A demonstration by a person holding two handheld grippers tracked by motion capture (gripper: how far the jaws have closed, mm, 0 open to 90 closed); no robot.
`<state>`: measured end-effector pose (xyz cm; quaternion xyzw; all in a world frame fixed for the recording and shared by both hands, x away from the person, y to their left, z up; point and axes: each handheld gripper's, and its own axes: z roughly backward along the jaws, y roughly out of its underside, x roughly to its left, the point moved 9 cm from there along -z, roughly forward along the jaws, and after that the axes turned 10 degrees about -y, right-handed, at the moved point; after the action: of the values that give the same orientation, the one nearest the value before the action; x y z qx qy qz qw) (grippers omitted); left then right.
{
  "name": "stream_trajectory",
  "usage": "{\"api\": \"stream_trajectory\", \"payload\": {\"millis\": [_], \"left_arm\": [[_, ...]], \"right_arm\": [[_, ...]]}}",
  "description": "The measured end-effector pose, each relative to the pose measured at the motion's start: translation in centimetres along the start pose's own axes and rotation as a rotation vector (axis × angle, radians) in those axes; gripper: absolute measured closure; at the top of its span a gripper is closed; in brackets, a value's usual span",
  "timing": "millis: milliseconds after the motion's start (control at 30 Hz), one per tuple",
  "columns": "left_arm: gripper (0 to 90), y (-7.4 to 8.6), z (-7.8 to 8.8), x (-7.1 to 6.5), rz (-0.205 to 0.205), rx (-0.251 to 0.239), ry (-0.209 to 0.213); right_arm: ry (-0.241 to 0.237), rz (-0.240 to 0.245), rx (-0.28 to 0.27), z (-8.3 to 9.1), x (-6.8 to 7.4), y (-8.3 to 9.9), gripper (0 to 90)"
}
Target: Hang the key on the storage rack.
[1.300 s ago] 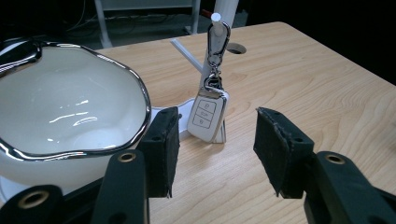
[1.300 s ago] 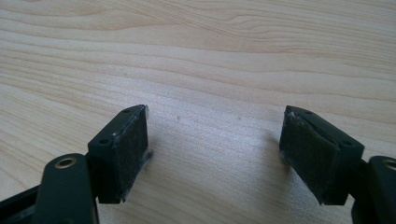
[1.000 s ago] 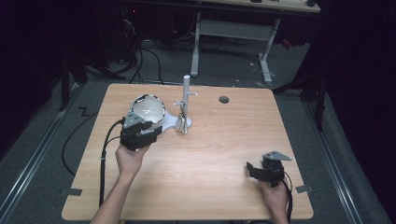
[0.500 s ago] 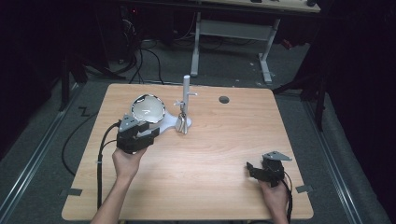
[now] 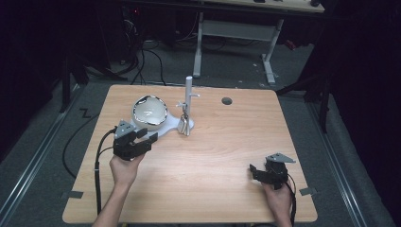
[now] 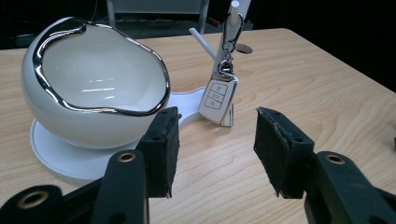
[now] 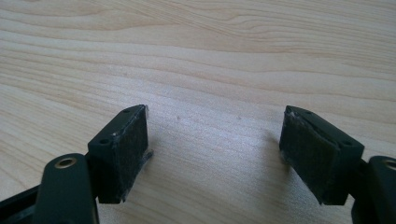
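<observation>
The table (image 5: pixel 227 156) is pale, matt wood grain. The bowl (image 6: pixel 93 88) is glossy white with a mirror-bright metal rim. The key fob (image 6: pixel 217 99) looks like smooth white plastic. Rough black padding faces the jaws.

In the left gripper view, the left side of the white stand base (image 6: pixel 56 158) is cut off by the picture's edge, and its near part is hidden behind the left gripper (image 6: pixel 212 149). The top of the white post (image 6: pixel 232 18) is cropped by the upper edge. The symbols on the key fob (image 6: pixel 217 99) are too small to be read. In the high view, both forearms are cut off at the bottom edge, and the fob (image 5: pixel 184 124) is too small to be made out.
</observation>
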<state>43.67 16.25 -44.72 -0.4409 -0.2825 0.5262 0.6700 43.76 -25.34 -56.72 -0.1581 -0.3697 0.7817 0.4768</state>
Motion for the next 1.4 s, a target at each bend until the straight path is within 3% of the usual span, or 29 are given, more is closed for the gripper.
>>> {"api": "stream_trajectory", "payload": {"millis": [1400], "left_arm": [[49.8,4.0,1.5,2.4,0.056,0.029,-0.047]], "right_arm": [[0.002,-0.001,0.000,0.0,0.0,0.0,23.8]]}}
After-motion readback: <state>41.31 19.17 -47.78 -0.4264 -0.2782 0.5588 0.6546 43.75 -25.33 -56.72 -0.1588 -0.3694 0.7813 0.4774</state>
